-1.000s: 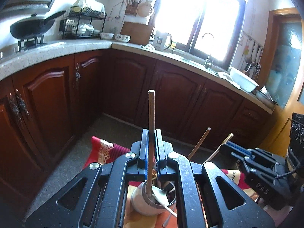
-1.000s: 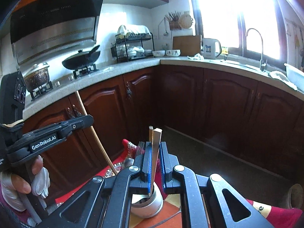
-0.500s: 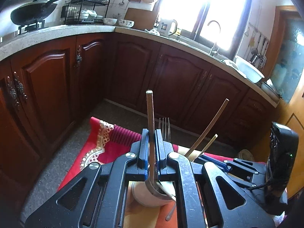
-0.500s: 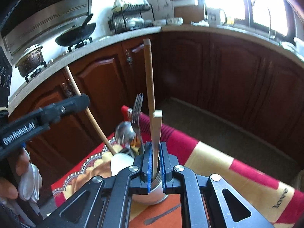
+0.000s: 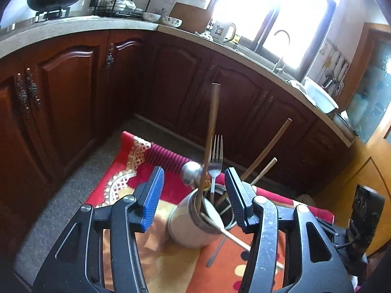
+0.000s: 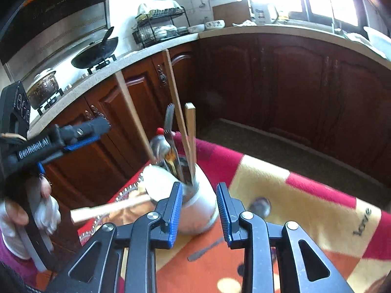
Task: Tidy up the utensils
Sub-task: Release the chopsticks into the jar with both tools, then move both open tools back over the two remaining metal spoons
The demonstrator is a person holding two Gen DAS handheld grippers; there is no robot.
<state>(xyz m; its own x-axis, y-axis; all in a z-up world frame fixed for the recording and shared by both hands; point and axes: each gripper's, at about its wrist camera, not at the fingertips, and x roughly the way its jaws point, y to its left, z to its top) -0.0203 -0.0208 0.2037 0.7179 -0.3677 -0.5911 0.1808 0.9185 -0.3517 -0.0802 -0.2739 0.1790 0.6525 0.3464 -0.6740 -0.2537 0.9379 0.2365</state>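
Fingers of both the left gripper [image 5: 194, 195] and right gripper [image 6: 199, 207] are opening, empty, so brushing the holder [image 5: 193, 222] at twelve o'clock could topple it.

I see a smooth, pale ceramic-looking holder [image 5: 185, 222] with a dull metal-looking rim. In it stand matt wooden chopsticks [image 5: 265, 150], a polished metal fork [image 5: 216, 157] and a shiny metal spoon [image 5: 191, 172] that mirrors the light. Under it lies a woven cloth [image 6: 305, 195], soft and matt, red, yellow and orange. My left gripper [image 5: 194, 196] and right gripper [image 6: 199, 206] are matt black plastic with ribbed blue pads and bright metal rivets. The cabinets [image 5: 80, 78] are glossy dark wood; the countertop [image 5: 61, 30] looks like speckled stone.
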